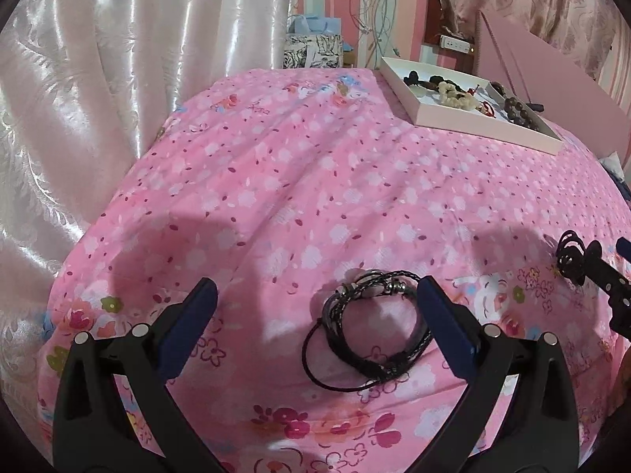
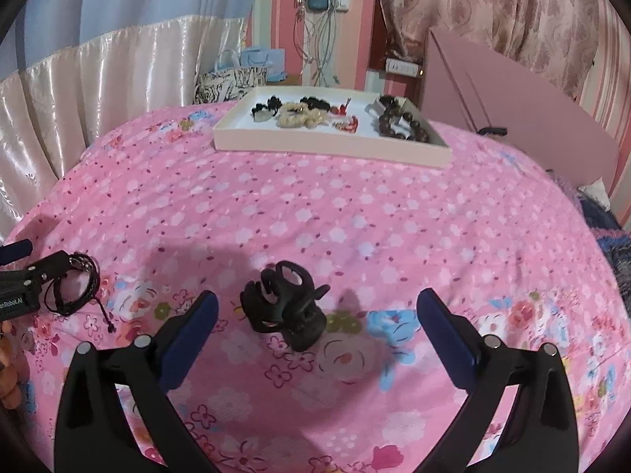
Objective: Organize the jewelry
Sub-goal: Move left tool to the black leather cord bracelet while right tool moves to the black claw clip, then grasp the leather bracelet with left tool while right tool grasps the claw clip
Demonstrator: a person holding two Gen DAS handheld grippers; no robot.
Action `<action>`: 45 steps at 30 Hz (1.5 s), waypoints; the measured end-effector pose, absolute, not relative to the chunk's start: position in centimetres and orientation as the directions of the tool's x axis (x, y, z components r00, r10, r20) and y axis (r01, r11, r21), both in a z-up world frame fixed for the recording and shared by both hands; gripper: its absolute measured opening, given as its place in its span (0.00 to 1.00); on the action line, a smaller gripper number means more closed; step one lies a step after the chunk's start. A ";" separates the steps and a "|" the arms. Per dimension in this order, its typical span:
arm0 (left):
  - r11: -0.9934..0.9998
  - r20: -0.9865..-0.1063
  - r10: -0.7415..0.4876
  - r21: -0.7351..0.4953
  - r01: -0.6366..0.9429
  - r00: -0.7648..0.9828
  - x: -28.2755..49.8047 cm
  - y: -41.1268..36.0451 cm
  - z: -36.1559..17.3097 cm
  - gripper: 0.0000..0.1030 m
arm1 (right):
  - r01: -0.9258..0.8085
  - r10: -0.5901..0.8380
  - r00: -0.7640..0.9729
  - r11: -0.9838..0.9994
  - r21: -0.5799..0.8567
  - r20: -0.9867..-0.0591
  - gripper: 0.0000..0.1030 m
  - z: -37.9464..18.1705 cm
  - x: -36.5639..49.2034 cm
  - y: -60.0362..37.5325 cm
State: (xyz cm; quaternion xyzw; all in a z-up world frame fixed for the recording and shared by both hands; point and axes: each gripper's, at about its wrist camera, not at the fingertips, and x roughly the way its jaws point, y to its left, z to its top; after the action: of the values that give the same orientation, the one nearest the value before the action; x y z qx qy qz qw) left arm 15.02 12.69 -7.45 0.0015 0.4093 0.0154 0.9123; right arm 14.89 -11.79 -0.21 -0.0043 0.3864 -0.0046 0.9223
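Note:
A black braided cord bracelet (image 1: 372, 329) lies on the pink floral bedspread between the fingers of my open left gripper (image 1: 317, 299), close to the right finger. It also shows at the left of the right wrist view (image 2: 75, 287). A black hair claw clip (image 2: 286, 305) lies on the bedspread between the fingers of my open right gripper (image 2: 317, 307). The clip also shows at the right of the left wrist view (image 1: 572, 256). A shallow pink-and-white tray (image 2: 331, 144) at the far side holds hair ties, pale beads, red pieces and a dark bead bracelet (image 2: 402, 124).
The tray (image 1: 473, 128) sits at the bed's far right corner, its pink lid (image 2: 512, 106) raised behind it. Satin curtains (image 1: 98, 79) hang along the left. Gift bags (image 2: 236, 75) stand beyond the bed. A dark blanket (image 2: 607, 244) lies at the right edge.

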 end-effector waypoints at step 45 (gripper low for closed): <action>0.998 -0.803 -0.053 -0.021 0.061 0.593 15.9 11.3 -9.4 0.45 | -0.035 0.044 0.666 0.999 0.028 -0.745 0.83 -1.8 16.5 -12.5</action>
State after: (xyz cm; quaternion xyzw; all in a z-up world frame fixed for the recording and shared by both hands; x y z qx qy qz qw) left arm 15.90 11.33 -9.35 0.0043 0.4497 -0.0319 0.8926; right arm 16.45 -12.46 -1.80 0.0054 0.4081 0.0217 0.9127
